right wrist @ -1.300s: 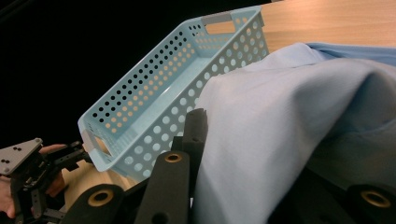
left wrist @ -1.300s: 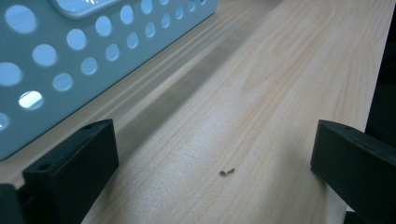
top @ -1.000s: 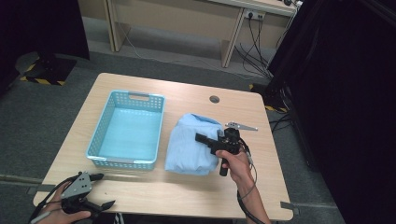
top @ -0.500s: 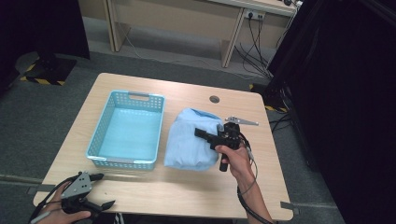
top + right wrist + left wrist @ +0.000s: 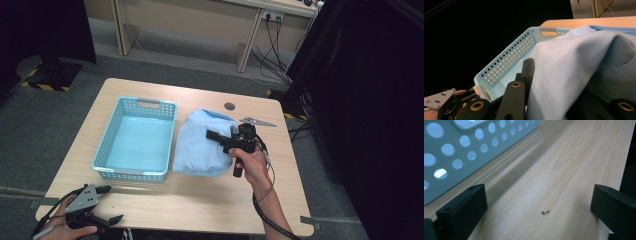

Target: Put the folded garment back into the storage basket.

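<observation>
- The light blue cloth (image 5: 202, 145) lies folded on the table (image 5: 210, 200); its near right edge is pinched in the closed jaws of the right gripper (image 5: 222, 138).
- It looks soft, light and limp, so it will likely sag and unfold; a grip through all layers at the fold seems safest.
- The blue basket (image 5: 107, 150) stands just beyond the cloth from that gripper.
- The left gripper (image 5: 107, 204) rests open and empty near the basket's front wall.

We see a light blue cloth (image 5: 202, 145), soft and rumpled, bunched into a loose mound. Its near edge is pinched between the closed jaws of the right gripper (image 5: 220, 137), and it drapes away from them, well apart from the left gripper (image 5: 107, 205).
</observation>
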`<state>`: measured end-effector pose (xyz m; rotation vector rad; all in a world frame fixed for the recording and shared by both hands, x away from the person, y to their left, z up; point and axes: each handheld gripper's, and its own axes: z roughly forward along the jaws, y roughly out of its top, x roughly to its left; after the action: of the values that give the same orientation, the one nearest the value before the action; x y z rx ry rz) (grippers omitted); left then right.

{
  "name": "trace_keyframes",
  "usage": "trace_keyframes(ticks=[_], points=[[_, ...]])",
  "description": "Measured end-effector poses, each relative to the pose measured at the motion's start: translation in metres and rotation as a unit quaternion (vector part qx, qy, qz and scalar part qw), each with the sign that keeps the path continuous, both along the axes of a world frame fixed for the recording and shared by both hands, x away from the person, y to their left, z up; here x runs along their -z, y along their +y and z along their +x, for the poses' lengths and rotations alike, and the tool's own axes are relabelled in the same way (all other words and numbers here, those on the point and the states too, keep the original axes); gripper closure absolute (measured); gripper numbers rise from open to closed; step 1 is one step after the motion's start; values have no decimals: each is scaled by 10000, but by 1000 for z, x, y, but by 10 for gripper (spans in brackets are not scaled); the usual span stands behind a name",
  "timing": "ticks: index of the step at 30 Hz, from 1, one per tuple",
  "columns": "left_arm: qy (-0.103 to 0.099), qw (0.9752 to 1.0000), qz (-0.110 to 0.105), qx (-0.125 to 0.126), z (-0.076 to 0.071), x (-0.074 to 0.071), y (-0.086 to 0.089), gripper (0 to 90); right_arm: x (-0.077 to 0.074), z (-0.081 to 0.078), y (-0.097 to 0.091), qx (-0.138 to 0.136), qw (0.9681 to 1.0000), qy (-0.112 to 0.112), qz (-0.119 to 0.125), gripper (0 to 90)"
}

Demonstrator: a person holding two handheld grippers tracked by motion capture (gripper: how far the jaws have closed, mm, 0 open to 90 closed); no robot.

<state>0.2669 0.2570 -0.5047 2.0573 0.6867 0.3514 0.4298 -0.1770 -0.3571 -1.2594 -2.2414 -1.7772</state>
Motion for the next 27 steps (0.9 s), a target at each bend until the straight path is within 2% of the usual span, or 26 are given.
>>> trace_keyframes(ticks=[18, 27], points=[[-4, 10000, 1, 3, 0, 0, 0, 1, -26, 8, 29, -148, 9998, -140, 54, 769], [8, 10000, -6, 1, 0, 0, 0, 1, -29, 13, 44, -184, 9998, -116, 16, 769]])
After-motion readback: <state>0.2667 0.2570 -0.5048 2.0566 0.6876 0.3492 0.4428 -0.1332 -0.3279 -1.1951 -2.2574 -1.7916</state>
